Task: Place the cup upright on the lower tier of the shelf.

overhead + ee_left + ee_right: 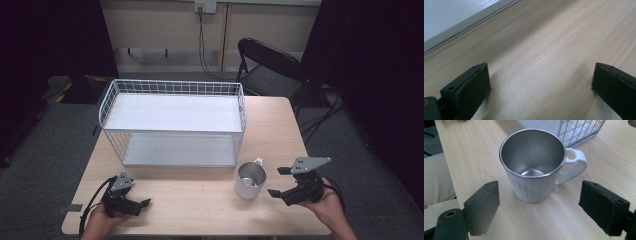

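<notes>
A white mug [250,180] with a steel inside stands upright on the wooden table [200,200], just in front of the rack's right end. Its handle points toward the rack. In the right gripper view the mug [534,167] stands a short way beyond the open jaws, its white handle [574,167] to the right. My right gripper [279,181] is open, just right of the mug and apart from it. My left gripper [144,205] is open near the table's front left, over bare wood [541,62], with nothing between its jaws.
A white wire rack [172,122] with two shelves stands across the back middle of the table; its lower shelf edge [461,22] shows at upper left. A black folding chair [270,65] stands behind the table. Bare tabletop lies between the two grippers.
</notes>
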Demonstrator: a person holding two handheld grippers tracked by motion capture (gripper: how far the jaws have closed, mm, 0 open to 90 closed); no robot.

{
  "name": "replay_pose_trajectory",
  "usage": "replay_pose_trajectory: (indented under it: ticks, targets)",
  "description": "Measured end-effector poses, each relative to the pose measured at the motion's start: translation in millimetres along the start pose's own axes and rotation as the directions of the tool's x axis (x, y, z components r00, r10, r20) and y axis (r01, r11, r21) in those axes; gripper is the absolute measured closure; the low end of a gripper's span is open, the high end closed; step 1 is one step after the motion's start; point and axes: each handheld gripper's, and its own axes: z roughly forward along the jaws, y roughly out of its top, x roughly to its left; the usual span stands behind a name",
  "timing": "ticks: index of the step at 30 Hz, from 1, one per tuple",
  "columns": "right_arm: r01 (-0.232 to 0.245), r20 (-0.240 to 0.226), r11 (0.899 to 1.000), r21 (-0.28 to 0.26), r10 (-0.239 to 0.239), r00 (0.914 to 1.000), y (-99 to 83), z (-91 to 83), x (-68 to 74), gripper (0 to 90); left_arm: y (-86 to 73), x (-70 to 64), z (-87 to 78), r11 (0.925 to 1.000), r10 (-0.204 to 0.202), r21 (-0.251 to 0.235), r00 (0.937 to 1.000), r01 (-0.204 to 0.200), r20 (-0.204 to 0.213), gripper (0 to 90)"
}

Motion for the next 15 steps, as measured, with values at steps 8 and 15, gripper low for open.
replay_pose_trajectory:
  ticks: [8, 15]
  targets:
    - [0.026, -0.019, 1.0, -0.001, -0.026, 0.9995, 14.8, 10.2, 5.6, 15.3, 0.0, 0.1, 0.0, 1.0, 0.001, 0.0, 1.0, -0.001, -0.001, 1.2]
    - [0.052, -0.033, 0.999, 0.002, -0.052, 0.9981, 26.2, 20.9, 11.8, 15.2, 0.0, 0.0, 0.0, 1.0, 0.0, 0.0, 1.0, 0.0, 0.0, 1.2]
